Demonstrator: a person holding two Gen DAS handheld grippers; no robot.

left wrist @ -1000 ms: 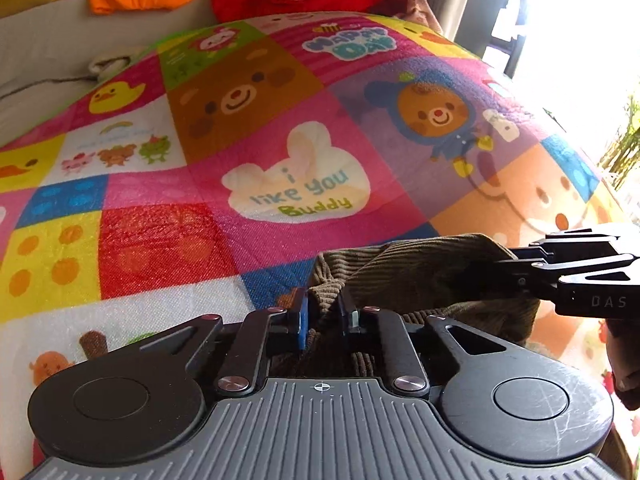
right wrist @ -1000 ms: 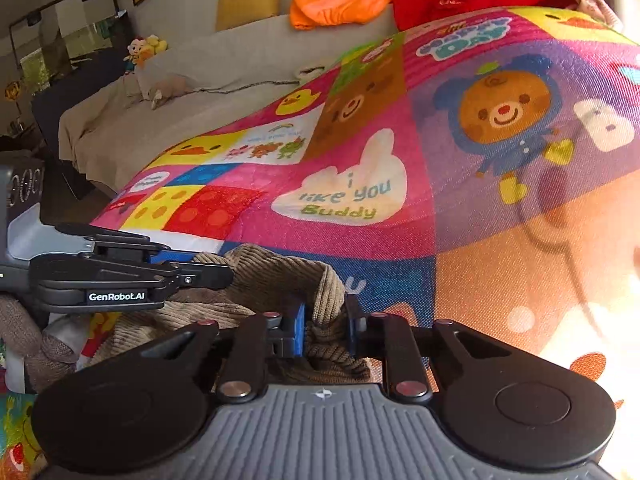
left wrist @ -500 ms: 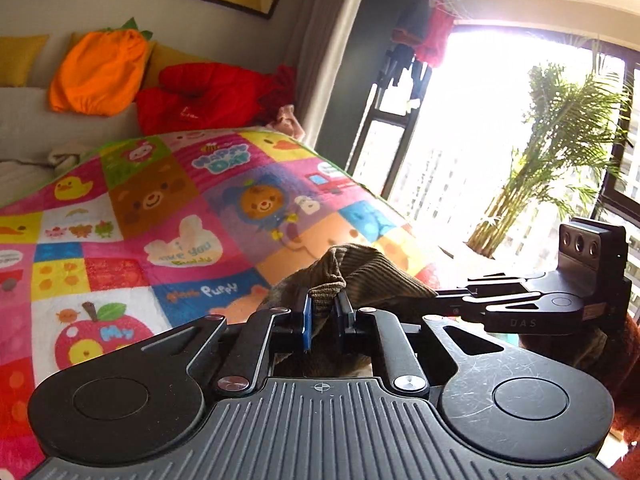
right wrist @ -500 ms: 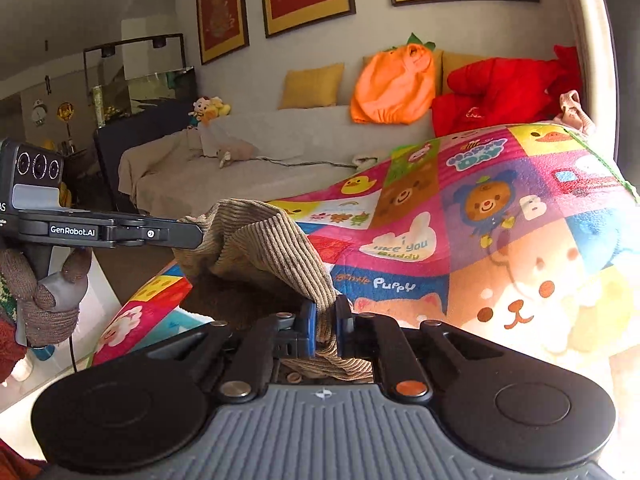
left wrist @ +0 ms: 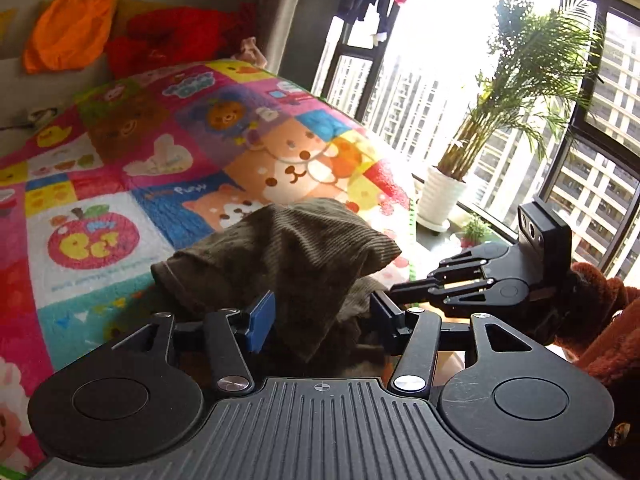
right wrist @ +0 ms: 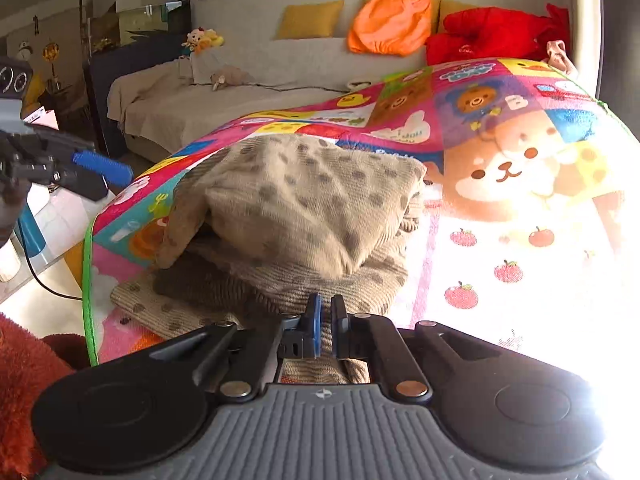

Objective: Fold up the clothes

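A brown ribbed garment with dark dots (right wrist: pixel 304 216) lies bunched and doubled over on the colourful cartoon blanket (right wrist: pixel 500 128). In the left wrist view the garment (left wrist: pixel 288 256) drapes between my left gripper's (left wrist: pixel 324 316) spread blue-padded fingers (left wrist: pixel 262 316), which are open. My right gripper (right wrist: pixel 325 326) is shut on the garment's near edge, low over the blanket (left wrist: pixel 120 168). The right gripper also shows in the left wrist view (left wrist: pixel 404 292), and the left one at the right wrist view's left edge (right wrist: pixel 100 170).
A sofa (right wrist: pixel 240 92) with an orange cushion (right wrist: pixel 392 24), a red plush (right wrist: pixel 496 36) and a yellow pillow (right wrist: pixel 310 20) stands behind the blanket. A potted palm (left wrist: pixel 444 196) stands by the window at right. A white side table (right wrist: pixel 44 216) is at left.
Both grippers have come down with the garment and laid its top part over the lower part. My left gripper has opened and let go. The right gripper stays shut on the fabric.
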